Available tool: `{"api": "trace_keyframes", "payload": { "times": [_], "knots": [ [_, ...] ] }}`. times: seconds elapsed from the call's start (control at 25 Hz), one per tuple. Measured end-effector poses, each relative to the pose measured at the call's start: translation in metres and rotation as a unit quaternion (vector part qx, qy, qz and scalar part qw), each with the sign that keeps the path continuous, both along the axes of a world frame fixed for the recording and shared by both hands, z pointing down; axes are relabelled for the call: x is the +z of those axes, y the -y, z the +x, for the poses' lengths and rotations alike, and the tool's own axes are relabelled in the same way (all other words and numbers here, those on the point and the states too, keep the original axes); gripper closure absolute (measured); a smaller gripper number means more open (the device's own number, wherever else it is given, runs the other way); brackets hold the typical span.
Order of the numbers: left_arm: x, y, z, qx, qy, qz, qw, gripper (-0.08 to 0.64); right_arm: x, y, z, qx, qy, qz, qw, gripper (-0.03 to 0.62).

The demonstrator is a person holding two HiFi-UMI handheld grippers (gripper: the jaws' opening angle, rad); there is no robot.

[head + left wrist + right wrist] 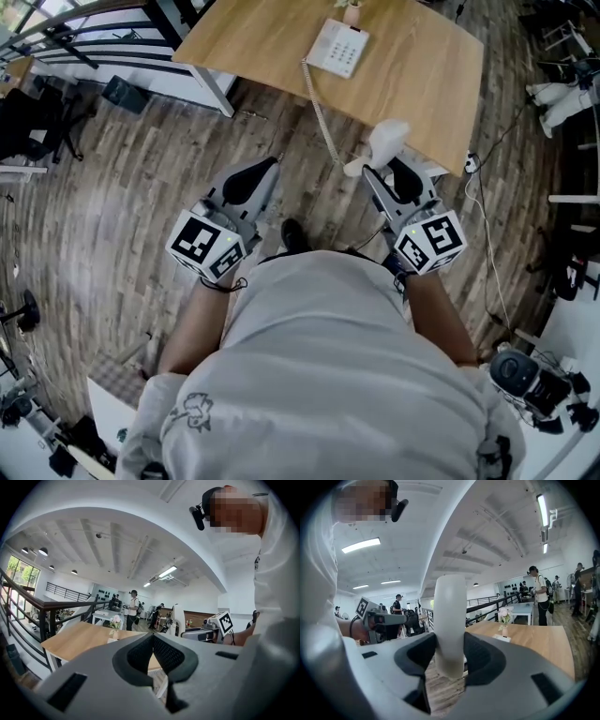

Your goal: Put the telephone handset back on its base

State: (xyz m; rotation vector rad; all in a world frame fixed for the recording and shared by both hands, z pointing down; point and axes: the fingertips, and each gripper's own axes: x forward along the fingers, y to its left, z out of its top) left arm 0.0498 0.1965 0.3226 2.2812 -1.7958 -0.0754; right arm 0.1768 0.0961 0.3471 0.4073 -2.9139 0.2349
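The white telephone base (337, 47) lies on the wooden table (412, 66) ahead of me, next to a small flower vase (504, 620). Its coiled cord (319, 112) runs down over the table's near edge to the white handset (384, 145). My right gripper (380, 171) is shut on the handset (450, 620), which stands upright between its pads, held off the table in front of my body. My left gripper (270, 167) hangs beside it over the floor, shut and empty, its pads meeting (153, 639).
I stand on wood-plank floor (112, 206) short of the table's near edge. A white cable (487, 244) trails over the floor at the right. A black railing (42, 609) runs at the left. Several people (540, 595) stand at benches beyond the table.
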Motion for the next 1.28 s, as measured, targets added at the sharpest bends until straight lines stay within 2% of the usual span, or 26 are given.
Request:
{"api": "trace_keyframes", "payload": {
  "times": [0.24,0.68,0.84,1.04,1.28],
  "knots": [
    [0.004,-0.003,-0.030,0.005,-0.006,0.002,1.0000,0.554,0.002,0.004,-0.019,0.018,-0.012,0.002,1.000,0.394],
    [0.004,-0.001,-0.056,-0.015,-0.001,0.003,0.9999,0.554,0.004,0.012,-0.047,0.001,-0.008,0.001,1.000,0.394],
    [0.005,0.003,-0.067,-0.030,-0.012,0.003,0.9995,0.554,0.006,0.022,-0.059,-0.010,-0.007,0.001,1.000,0.394],
    [0.006,0.025,-0.073,-0.040,-0.006,-0.001,0.9992,0.554,0.006,0.046,-0.070,-0.027,-0.003,0.002,1.000,0.394],
    [0.009,0.078,-0.078,-0.051,-0.008,-0.007,0.9987,0.554,0.012,0.091,-0.082,-0.048,-0.003,-0.008,0.999,0.394]
  ]
}}
